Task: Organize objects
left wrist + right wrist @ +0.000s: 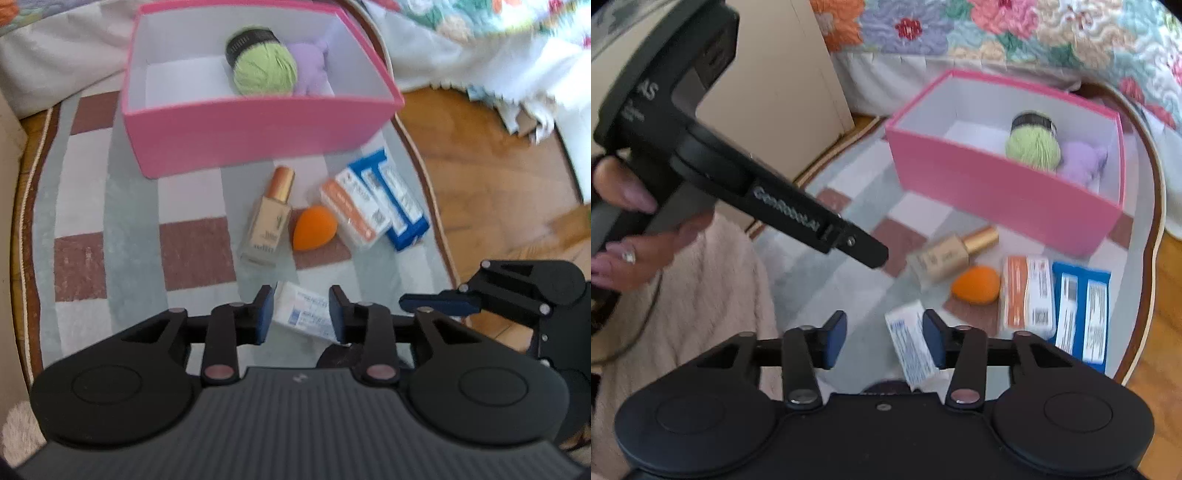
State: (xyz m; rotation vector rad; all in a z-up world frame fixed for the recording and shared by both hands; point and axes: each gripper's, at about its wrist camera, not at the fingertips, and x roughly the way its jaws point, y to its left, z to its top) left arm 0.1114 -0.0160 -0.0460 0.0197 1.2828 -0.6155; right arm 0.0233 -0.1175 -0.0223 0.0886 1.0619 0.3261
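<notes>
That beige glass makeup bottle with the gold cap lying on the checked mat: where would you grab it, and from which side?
I'd grip the beige glass makeup bottle across its flat-sided body, coming straight down from above. It lies flat on the checked mat, so the broad body is exposed. The narrower gold cap looks easier to slip off. The orange egg-shaped sponge sits close beside it, so that finger needs care.

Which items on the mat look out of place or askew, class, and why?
Five items lie loose outside the pink box: the foundation bottle on its side, an orange sponge, two cartons askew and overlapping, and a white packet. Only the green yarn and a purple toy are boxed.
</notes>
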